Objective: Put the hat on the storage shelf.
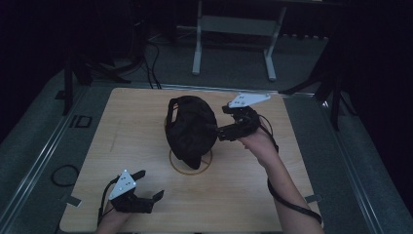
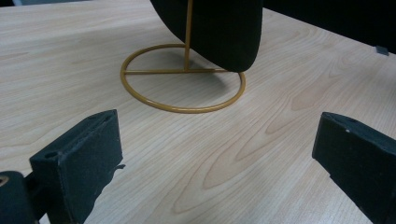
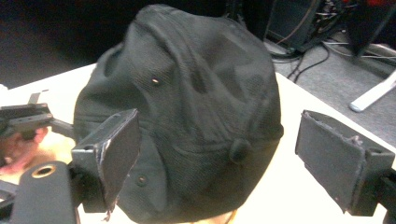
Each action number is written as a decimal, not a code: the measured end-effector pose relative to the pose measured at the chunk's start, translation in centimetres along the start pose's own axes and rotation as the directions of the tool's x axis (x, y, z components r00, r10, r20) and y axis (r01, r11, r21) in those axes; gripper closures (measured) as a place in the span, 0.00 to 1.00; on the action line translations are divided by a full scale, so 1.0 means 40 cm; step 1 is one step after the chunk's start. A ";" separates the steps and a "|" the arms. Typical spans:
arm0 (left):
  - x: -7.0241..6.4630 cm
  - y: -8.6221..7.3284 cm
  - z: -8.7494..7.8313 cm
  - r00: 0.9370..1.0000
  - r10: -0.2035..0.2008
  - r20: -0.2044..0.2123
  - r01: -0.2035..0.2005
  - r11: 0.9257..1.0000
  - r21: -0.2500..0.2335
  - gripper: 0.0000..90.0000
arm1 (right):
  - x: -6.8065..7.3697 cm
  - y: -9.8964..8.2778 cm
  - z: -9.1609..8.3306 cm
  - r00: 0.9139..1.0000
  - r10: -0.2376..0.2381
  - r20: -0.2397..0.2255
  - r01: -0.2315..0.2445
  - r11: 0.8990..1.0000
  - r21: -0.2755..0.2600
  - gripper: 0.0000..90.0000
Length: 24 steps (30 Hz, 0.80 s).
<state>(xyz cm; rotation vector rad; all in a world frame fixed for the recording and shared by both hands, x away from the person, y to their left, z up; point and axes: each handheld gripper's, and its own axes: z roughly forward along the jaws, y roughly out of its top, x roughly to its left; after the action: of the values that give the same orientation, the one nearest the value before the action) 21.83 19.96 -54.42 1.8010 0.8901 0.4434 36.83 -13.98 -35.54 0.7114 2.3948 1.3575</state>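
A black cap (image 1: pixel 190 129) hangs on a yellow wire stand (image 1: pixel 181 168) with a round base, in the middle of the wooden table (image 1: pixel 122 126). My right gripper (image 1: pixel 216 131) is level at the cap's right side, its jaws open and wide apart. In the right gripper view the cap (image 3: pixel 187 107) sits just ahead of my right gripper (image 3: pixel 219 140), and neither pad presses on it. My left gripper (image 1: pixel 152 184) rests low near the table's front left, open and empty. In the left gripper view my left gripper (image 2: pixel 219 140) faces the stand (image 2: pixel 182 77) and the cap's lower edge (image 2: pixel 215 28).
The table is bare wood around the stand. A cable loop (image 1: pixel 65 174) lies on the grey floor to the left. A white desk frame (image 1: pixel 197 48) and dark tripod legs (image 1: pixel 336 97) stand behind the table. The right forearm (image 1: pixel 287 195) crosses the table's front right corner.
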 end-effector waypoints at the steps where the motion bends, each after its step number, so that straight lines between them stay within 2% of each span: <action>1: 0.000 -0.001 0.000 1.000 -0.001 0.000 0.001 1.000 0.001 0.02 | -0.002 -0.003 -0.002 1.000 0.002 0.000 -0.002 1.000 0.001 0.16; 10: 0.001 -0.005 -0.002 1.000 0.009 -0.017 -0.009 1.000 0.006 0.02 | -0.016 -0.032 -0.015 1.000 0.005 0.019 -0.006 1.000 0.010 0.16; 24: 0.008 -0.008 -0.001 0.999 -0.004 -0.035 0.004 1.000 0.015 0.02 | -0.031 -0.098 -0.023 0.999 0.015 0.031 -0.015 1.000 0.022 0.16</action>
<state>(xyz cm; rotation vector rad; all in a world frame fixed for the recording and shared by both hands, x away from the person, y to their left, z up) 21.89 20.30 -54.72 1.8098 0.9235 0.4685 36.35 -17.00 -38.42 0.7518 2.3889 1.3187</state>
